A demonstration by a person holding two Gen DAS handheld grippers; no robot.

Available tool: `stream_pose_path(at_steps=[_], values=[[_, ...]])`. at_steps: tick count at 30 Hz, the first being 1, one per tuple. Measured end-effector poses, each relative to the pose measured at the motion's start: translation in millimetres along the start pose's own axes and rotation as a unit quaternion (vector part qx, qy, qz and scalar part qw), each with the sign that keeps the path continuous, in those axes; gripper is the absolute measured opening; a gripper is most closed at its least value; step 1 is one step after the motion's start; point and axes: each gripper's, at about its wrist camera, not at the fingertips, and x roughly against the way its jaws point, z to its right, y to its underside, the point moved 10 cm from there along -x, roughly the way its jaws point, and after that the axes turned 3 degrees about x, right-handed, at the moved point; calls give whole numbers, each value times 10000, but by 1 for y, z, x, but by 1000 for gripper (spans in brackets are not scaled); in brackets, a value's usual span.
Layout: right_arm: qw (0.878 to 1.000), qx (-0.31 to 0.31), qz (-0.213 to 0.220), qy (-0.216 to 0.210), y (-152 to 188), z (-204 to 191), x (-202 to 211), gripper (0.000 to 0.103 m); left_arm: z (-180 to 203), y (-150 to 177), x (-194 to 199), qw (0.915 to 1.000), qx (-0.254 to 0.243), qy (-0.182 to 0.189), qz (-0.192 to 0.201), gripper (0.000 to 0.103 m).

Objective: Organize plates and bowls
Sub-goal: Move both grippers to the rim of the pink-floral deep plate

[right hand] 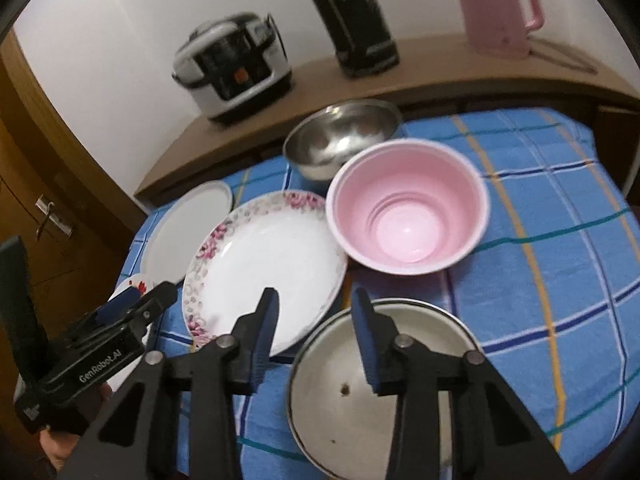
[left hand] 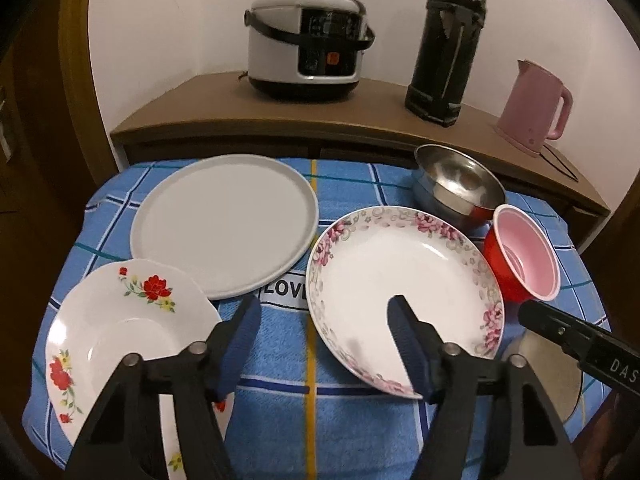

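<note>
Crowding the pink-flowered plate [left hand: 400, 280]: grey plate [left hand: 224, 224], red bowl [left hand: 520, 256].

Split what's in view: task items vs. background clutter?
Task items:
- grey plate
- red-flower plate
- pink-rose plate
- steel bowl
- red bowl with pink inside
- enamel dish

Just lying about:
- rice cooker
- dark flask
- pink kettle
</note>
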Motion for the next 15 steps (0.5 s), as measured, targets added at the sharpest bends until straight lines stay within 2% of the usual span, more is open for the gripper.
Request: stream_pose_path(at_steps=[6, 8, 10, 12, 15], values=[[9985, 130, -522, 46, -7, -3, -23, 31, -4, -1, -14, 9998, 90, -41, -185, 67], [9972, 32, -740, 82, -7, 1, -32, 25, -4, -3, -17, 9996, 150, 0, -248, 67], [9956, 42, -905, 217, -9, 5, -38, 24, -5, -4, -20, 9995, 166, -3, -283, 67], [9945, 34, -1014, 273, -9, 7, -41, 24, -5, -3, -23, 9992, 195, 18, -339, 64], [9928, 56, -1132, 400, -12, 11, -46, 24, -4, 0, -30, 9983, 233, 71, -523, 54]])
